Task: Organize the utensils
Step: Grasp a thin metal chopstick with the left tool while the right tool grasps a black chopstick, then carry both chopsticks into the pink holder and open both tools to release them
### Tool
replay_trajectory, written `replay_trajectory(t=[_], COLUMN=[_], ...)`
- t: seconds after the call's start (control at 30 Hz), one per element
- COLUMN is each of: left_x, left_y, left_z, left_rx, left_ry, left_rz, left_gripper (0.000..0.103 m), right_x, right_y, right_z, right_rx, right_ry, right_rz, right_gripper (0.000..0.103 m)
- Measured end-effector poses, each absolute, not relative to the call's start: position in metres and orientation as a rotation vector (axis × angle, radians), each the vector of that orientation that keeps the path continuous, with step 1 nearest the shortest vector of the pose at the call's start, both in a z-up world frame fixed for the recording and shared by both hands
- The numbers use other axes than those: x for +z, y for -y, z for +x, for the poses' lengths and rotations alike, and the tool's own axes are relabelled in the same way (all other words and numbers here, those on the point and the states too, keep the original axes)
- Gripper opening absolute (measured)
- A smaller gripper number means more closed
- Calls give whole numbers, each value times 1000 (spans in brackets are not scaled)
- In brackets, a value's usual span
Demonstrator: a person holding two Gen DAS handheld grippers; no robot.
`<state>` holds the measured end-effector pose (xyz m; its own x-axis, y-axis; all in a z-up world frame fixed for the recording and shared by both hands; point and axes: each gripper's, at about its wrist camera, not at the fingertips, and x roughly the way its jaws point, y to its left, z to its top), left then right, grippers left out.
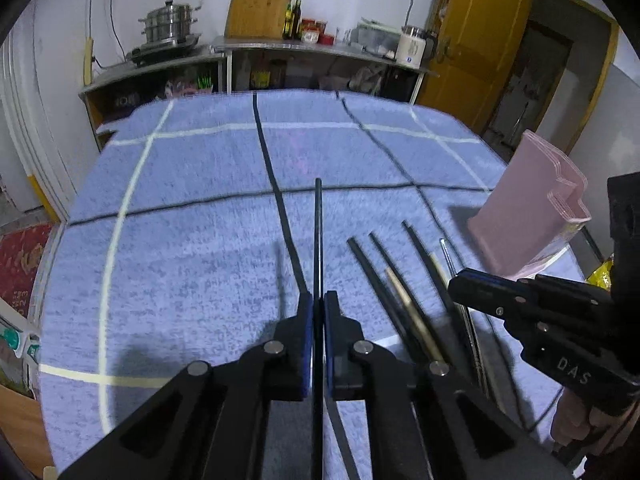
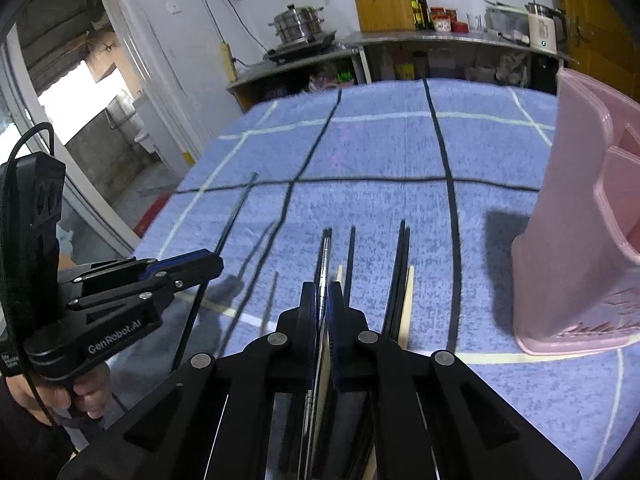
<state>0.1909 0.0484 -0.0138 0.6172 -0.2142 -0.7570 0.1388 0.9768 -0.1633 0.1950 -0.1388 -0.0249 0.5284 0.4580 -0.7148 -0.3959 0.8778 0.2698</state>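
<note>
My left gripper [image 1: 318, 304] is shut on a thin black chopstick [image 1: 318, 232] that sticks out forward above the blue checked cloth [image 1: 192, 264]. In the right wrist view the left gripper [image 2: 214, 261] shows at the left with the same black chopstick [image 2: 236, 216]. My right gripper [image 2: 323, 296] is shut on a silver metal chopstick [image 2: 325, 256], raised a little off the cloth. Several black chopsticks [image 2: 400, 272] and a pale wooden one [image 2: 408, 300] lie on the cloth beside it. A pink utensil holder [image 2: 580, 220] stands at the right. The right gripper [image 1: 456, 282] sits right of the loose chopsticks [image 1: 376, 264].
The cloth-covered table [image 1: 280, 128] ends at a far edge. Behind it a metal counter [image 1: 320, 46] carries a steamer pot [image 1: 170, 24], a wooden board, bottles and a kettle. A yellow door [image 1: 476, 40] stands at the back right. A person's hand [image 2: 84, 396] grips the left handle.
</note>
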Motion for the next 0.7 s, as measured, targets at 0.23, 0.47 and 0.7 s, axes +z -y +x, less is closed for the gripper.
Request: replay_trajectory(t=[0.23,0.47,0.7], left_x=[33,72,104], left_y=[-49,-44,-31], left_z=[165,141,129], left_rx=[-224,-250,-283], left_ry=[-794,-729,-680], left_rz=[-92,-79,-71], left_gripper=[6,6,6], right_x=[15,45,71], right_y=[153,169,187], right_z=[166,137,122], right_rx=[518,516,506], right_ry=[-782,-707,-638], right_rz=[89,104,122], right_gripper=[5,5,5])
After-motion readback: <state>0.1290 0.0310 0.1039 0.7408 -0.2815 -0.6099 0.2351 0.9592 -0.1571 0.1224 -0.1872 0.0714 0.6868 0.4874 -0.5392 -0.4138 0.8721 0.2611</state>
